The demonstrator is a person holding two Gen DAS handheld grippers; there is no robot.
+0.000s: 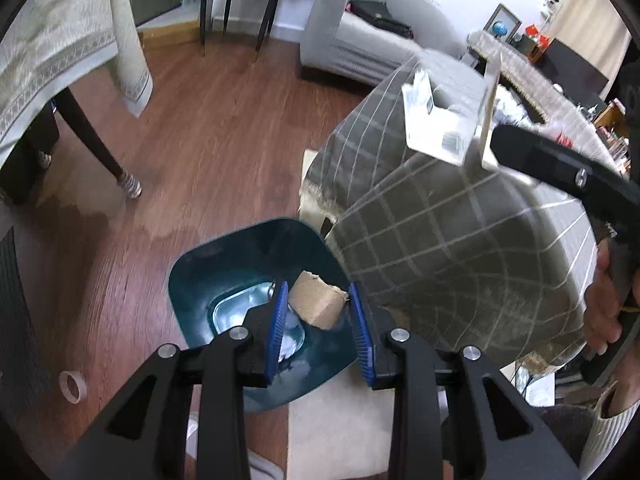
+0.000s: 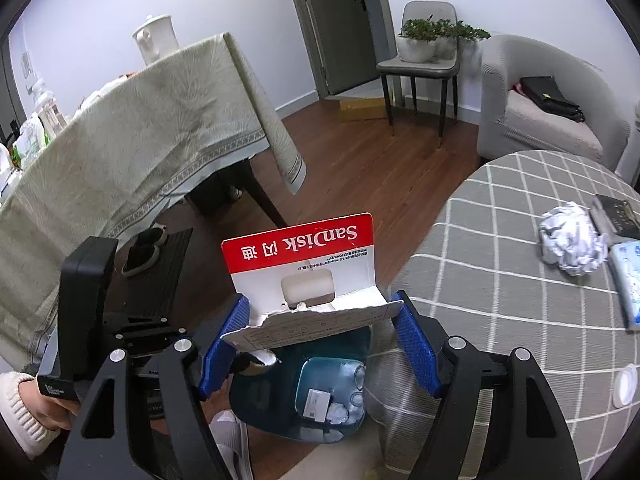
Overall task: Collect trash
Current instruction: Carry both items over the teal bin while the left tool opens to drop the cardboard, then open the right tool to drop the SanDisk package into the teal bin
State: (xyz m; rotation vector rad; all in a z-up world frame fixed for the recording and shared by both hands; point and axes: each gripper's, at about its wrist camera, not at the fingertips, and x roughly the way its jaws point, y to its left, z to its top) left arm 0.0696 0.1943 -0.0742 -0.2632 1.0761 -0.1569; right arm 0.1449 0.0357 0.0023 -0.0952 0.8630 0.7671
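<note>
The person is right in the middle of throwing things away. The right gripper (image 2: 320, 336) pinches a torn card pack (image 2: 304, 268) between its blue pads (image 2: 416, 344), and the pack hangs right over the dark teal trash bin (image 2: 256, 396) on the wood floor. In the left wrist view the same pack (image 1: 436, 120) shows high up, above the round table with its grey checked cloth (image 1: 460, 240). The left gripper (image 1: 320, 328) is spread wide with nothing between its pads, and it hovers over the bin (image 1: 192, 280). A brown crumpled bit of paper (image 1: 318, 300) shows between the pads; it looks to be dropping into the bin or lying in it, and I cannot tell which. The bin's floor already has white scraps (image 2: 336, 412) and a little white card (image 2: 316, 402) on it. I think the next move is easy: open the right gripper and let the pack fall straight down, since it is already over the bin's mouth. After that there is more to fetch, because a ball of crumpled white paper (image 2: 570, 240) sits on the table, near a blue-and-white pack that looks like tissues (image 2: 630, 284). The red band on the pack reads "SanDisk" upside down, with two Chinese signs next to it. Small print runs under it, too tiny to read. The handle of the left gripper (image 2: 56, 394) has a white label, but I cannot make out its words.
</note>
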